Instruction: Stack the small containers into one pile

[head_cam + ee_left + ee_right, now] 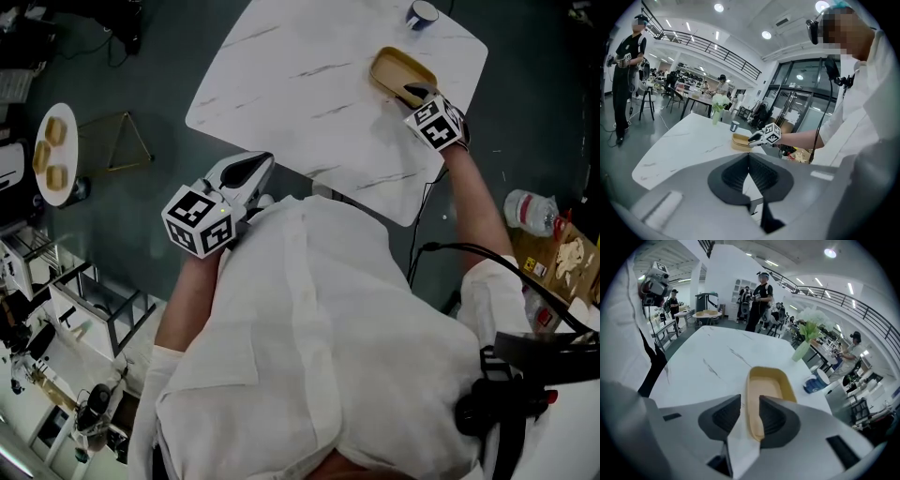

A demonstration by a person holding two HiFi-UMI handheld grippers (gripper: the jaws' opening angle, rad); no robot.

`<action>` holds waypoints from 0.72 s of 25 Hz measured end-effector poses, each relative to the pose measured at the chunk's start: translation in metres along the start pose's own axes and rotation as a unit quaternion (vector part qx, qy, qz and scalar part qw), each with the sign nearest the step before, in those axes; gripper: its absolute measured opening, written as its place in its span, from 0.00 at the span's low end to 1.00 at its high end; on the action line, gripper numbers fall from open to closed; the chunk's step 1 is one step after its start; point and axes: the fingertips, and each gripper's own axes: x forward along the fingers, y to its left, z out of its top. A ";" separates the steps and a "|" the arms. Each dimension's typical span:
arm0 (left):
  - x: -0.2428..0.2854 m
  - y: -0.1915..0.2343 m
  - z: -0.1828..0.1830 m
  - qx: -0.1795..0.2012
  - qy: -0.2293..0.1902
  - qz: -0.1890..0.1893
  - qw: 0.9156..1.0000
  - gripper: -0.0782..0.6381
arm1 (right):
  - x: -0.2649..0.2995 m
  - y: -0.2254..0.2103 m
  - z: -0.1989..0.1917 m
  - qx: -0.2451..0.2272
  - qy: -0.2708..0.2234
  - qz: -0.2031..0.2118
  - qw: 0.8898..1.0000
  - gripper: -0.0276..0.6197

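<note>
Big white marble table point(300, 84) fills the twelve o'clock stretch of the head view, grey veins running across it. Below it, the person's white shirt point(319, 356) takes up most of the six o'clock half.

Out at nine o'clock, well apart from the table, sits a round white stand point(40, 178) with tan pieces on it; too small to say what they are. At three o'clock, a clear plastic bottle point(531, 212) lies on the floor, its label unreadable.

Now the task's thing: one tan container point(398, 73), long and shallow, rests on the table at about one o'clock, near the far right corner.

The right gripper point(749, 405) is right on it. Its jaws stand apart, straddling the container's left wall, and there's daylight beside that wall, so the pads aren't pinching it. Its marker cube point(436, 124) shows black-and-white squares, no letters.

The left gripper point(749, 159) hangs off the table at seven o'clock, just beside the near edge. Its pads meet at the tips, closed on nothing. Its own cube point(199, 220) faces up, same square patterns.

Smaller items: a pale green vase point(802, 350) with white flowers at the table's far side, and a blue cup point(814, 383) with a white lid just past the container at two o'clock; its print is too blurred to read.
</note>
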 end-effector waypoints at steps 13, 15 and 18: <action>-0.023 0.001 0.005 0.037 0.012 -0.091 0.995 0.12 | -0.101 0.058 0.015 0.245 -0.102 -0.111 0.958 0.06; -0.028 -0.002 0.002 0.041 0.014 -0.105 0.993 0.12 | -0.113 0.085 0.018 0.275 -0.115 -0.112 0.948 0.05; -0.038 -0.006 0.001 0.050 0.018 -0.119 0.991 0.12 | -0.127 0.128 0.025 0.310 -0.133 -0.108 0.935 0.05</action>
